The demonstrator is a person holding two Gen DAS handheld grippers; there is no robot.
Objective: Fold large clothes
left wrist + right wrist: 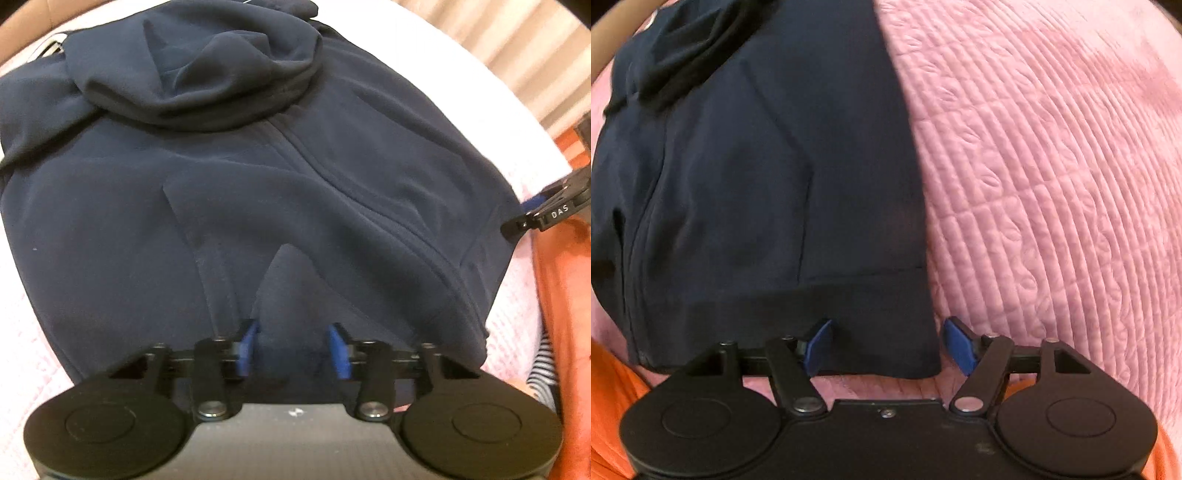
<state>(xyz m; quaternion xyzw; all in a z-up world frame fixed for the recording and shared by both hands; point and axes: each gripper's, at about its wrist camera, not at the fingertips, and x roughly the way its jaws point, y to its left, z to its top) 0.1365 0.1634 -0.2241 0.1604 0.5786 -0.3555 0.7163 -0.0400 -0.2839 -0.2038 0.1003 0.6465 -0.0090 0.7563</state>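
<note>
The quilt is pink and fills the frame from 12 to 5 o'clock in my right wrist view. On it the hoodie lies flat, navy, zip up, hood bunched at 12 o'clock in the left wrist view.

My right gripper stands wide, straddling the hem corner at 6 o'clock; neither pad presses cloth, and the right pad sits over bare quilt. Risk: closing here could pinch the quilt together with the hem, or catch only the top layer, so that the fold drags the bedding or splits the layers.

My left gripper is narrow, with a ridge of hoodie cloth between the fingers at 6 o'clock; I cannot tell whether the pads bite. Risk: a shallow hold on thick fleece could slip when lifted, and an uneven lift between both hands would skew the fold.
</note>
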